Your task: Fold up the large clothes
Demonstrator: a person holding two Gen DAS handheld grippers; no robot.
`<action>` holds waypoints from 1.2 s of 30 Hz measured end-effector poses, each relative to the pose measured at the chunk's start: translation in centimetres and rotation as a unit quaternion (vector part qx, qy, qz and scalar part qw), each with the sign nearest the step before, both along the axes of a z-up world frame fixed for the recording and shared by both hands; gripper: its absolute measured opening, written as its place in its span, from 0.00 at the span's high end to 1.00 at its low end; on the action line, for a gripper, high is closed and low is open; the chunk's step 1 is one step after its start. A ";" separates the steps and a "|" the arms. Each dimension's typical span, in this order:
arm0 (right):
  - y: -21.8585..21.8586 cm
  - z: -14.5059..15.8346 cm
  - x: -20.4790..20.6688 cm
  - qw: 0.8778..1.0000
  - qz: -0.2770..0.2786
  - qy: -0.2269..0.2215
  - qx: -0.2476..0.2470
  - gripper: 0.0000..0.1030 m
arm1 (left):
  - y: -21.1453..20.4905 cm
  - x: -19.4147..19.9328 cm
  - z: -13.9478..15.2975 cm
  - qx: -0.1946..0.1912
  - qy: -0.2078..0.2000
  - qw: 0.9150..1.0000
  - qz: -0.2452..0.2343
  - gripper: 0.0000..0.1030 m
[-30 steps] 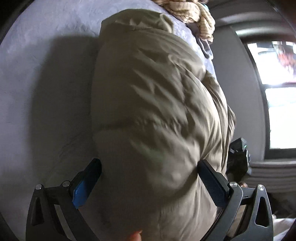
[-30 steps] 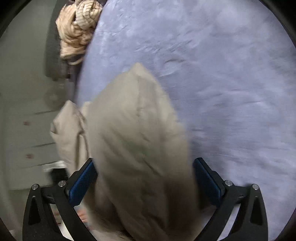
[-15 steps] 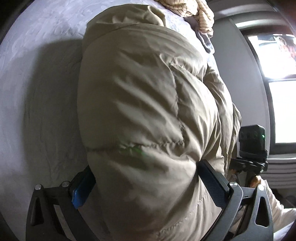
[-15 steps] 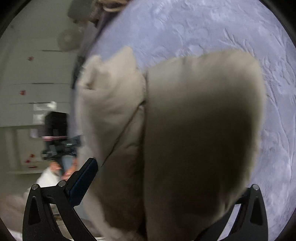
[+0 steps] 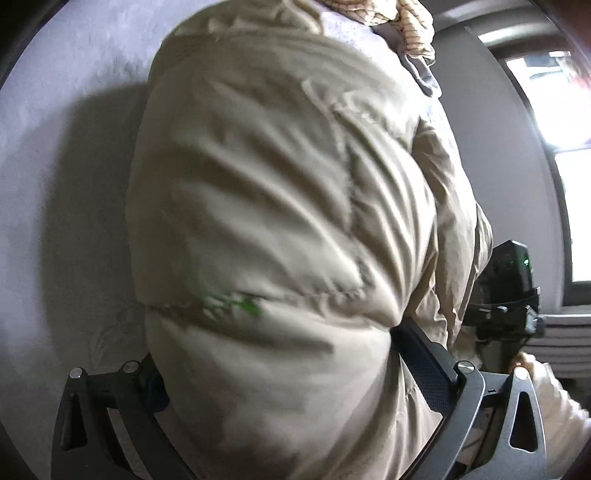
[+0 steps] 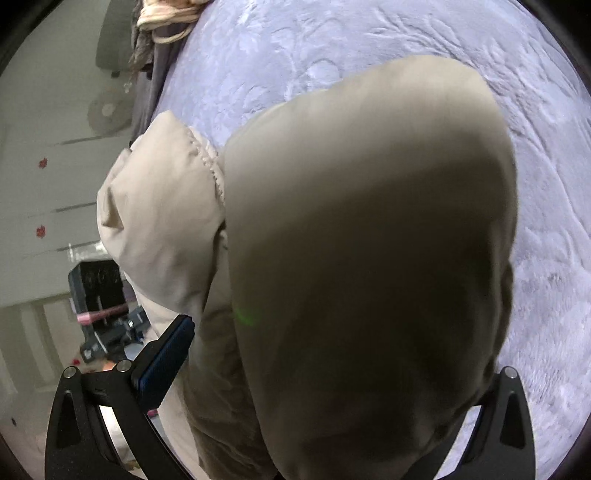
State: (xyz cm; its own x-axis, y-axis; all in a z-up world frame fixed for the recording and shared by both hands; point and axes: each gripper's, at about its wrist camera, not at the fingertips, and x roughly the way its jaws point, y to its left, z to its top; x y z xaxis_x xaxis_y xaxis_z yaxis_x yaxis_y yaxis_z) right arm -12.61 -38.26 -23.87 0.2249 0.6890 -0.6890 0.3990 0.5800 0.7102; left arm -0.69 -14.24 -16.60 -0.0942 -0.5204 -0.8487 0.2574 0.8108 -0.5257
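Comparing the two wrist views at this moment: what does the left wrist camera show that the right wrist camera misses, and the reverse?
Only the left wrist view shows a bright window at the right edge and the right gripper's camera body with a green light.

Only the right wrist view shows pale cabinet doors with small red marks and the left gripper's body.

Both show the beige puffy jacket bulging between widely spread fingers, the lavender embossed bedspread under it, and a cream knitted garment at the far edge.

Black tool (image 5: 273, 373) frames, blue finger pads (image 6: 168, 356).
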 end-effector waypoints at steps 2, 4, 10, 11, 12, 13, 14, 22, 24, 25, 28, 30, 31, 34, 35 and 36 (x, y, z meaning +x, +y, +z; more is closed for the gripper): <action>-0.1 -0.1 -0.1 1.000 -0.005 0.005 0.004 0.04 | -0.6 -0.3 0.7 0.011 -0.014 1.000 -0.002 0.04; -0.4 0.0 -0.2 1.000 -0.006 0.007 0.007 0.11 | -1.2 -0.5 1.4 0.027 -0.029 0.999 -0.005 0.05; -0.3 1.2 -0.9 0.999 -0.004 -0.016 0.032 0.44 | -4.1 -1.1 3.1 0.062 -0.054 0.997 -0.004 0.06; -0.2 1.4 -0.9 0.999 -0.003 -0.018 0.031 0.46 | -4.3 -1.1 3.3 0.066 -0.058 0.996 -0.004 0.06; 0.0 1.5 -0.8 0.999 -0.004 -0.019 0.031 0.47 | -3.4 -1.6 3.0 0.067 -0.060 0.996 -0.005 0.07; 0.1 1.6 -0.7 0.999 -0.005 -0.020 0.029 0.49 | -2.7 -1.4 2.6 0.066 -0.061 0.996 -0.005 0.07; 0.2 1.8 -0.9 0.999 -0.005 -0.020 0.027 0.50 | -2.7 -1.5 2.6 0.065 -0.062 0.996 -0.005 0.08; 2.2 4.0 -0.4 0.999 -0.028 -0.034 0.023 0.60 | 0.9 -1.4 2.9 0.025 -0.063 0.997 -0.029 0.23; 3.4 5.0 -0.4 0.998 -0.036 -0.042 0.019 0.63 | 2.0 -1.3 3.4 0.004 -0.062 0.997 -0.040 0.27; 4.0 5.7 -0.4 0.998 -0.038 -0.047 0.013 0.63 | 2.9 -1.2 3.7 -0.007 -0.060 0.997 -0.047 0.29; 5.9 7.9 -0.1 0.997 -0.045 -0.062 -0.002 0.63 | 4.5 -0.3 4.9 -0.027 -0.059 0.996 -0.068 0.29; 7.2 9.1 0.2 0.996 -0.050 -0.074 -0.006 0.63 | 5.3 0.5 5.9 -0.030 -0.069 0.994 -0.077 0.29; 7.9 9.8 0.7 0.995 -0.054 -0.081 -0.005 0.63 | 5.9 1.1 6.5 -0.031 -0.075 0.994 -0.078 0.29; 9.5 11.1 2.4 0.994 -0.053 -0.095 0.002 0.63 | 8.3 3.1 8.4 -0.035 -0.097 0.992 -0.067 0.29; 10.4 11.6 3.7 0.994 -0.047 -0.101 0.006 0.63 | 9.3 4.1 8.9 -0.036 -0.104 0.992 -0.056 0.29; 11.1 11.8 4.7 0.994 -0.041 -0.105 0.009 0.63 | 9.9 4.9 9.1 -0.036 -0.107 0.992 -0.049 0.29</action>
State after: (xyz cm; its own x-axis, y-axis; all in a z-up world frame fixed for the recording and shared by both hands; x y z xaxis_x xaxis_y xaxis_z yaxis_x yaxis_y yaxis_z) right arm -7.88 -27.20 -12.06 0.4187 0.6740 -0.6086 0.2859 0.5382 0.7928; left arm 4.16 -4.38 -7.47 0.0308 -0.5782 -0.8153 0.4455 0.7382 -0.5066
